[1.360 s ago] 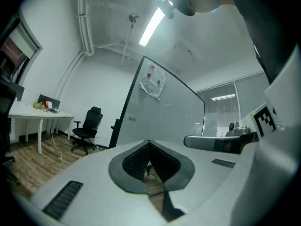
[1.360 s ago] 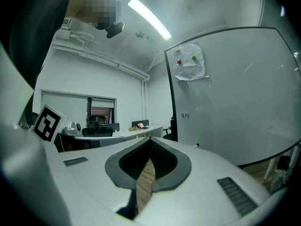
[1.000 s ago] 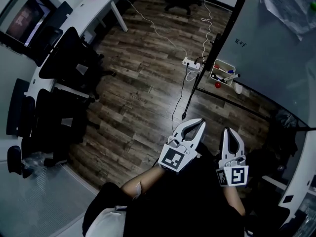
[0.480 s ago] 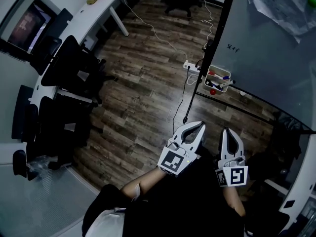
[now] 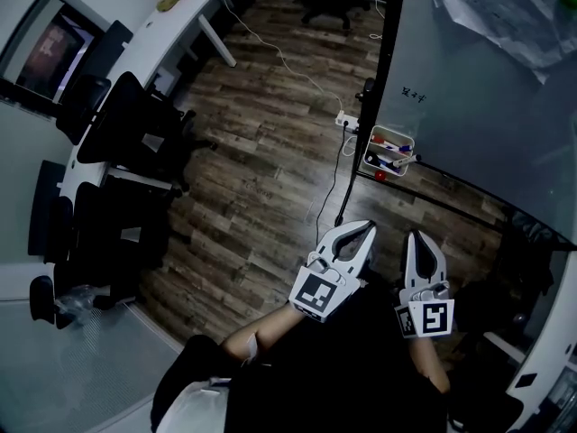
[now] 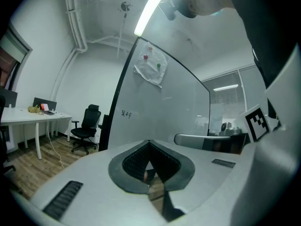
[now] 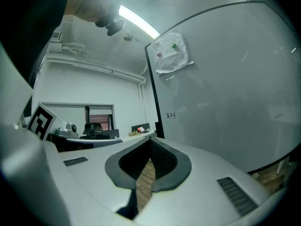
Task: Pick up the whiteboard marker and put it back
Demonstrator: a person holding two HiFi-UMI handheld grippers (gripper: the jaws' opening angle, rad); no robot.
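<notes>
Several whiteboard markers (image 5: 390, 158) with red, blue and dark caps lie in a small white basket (image 5: 370, 152) hanging at the foot of the whiteboard (image 5: 487, 88). Both grippers are held low in front of the person, well short of the basket. My left gripper (image 5: 367, 227) is shut with its tips touching and nothing between them; its own view (image 6: 149, 143) faces the whiteboard (image 6: 155, 112). My right gripper (image 5: 417, 238) is shut and empty too, and its own view (image 7: 151, 141) points along the whiteboard (image 7: 225, 102).
A power strip (image 5: 347, 121) with trailing cables lies on the wooden floor near the board's stand. Black office chairs (image 5: 117, 133) and a white desk (image 5: 135, 43) line the left side. A sheet of paper (image 5: 487, 12) is stuck high on the board. A red ball (image 5: 380, 176) hangs below the basket.
The whiteboard and marker basket have shifted left and slightly up in the head view as the view turned. Both grippers kept their place and stayed shut.
</notes>
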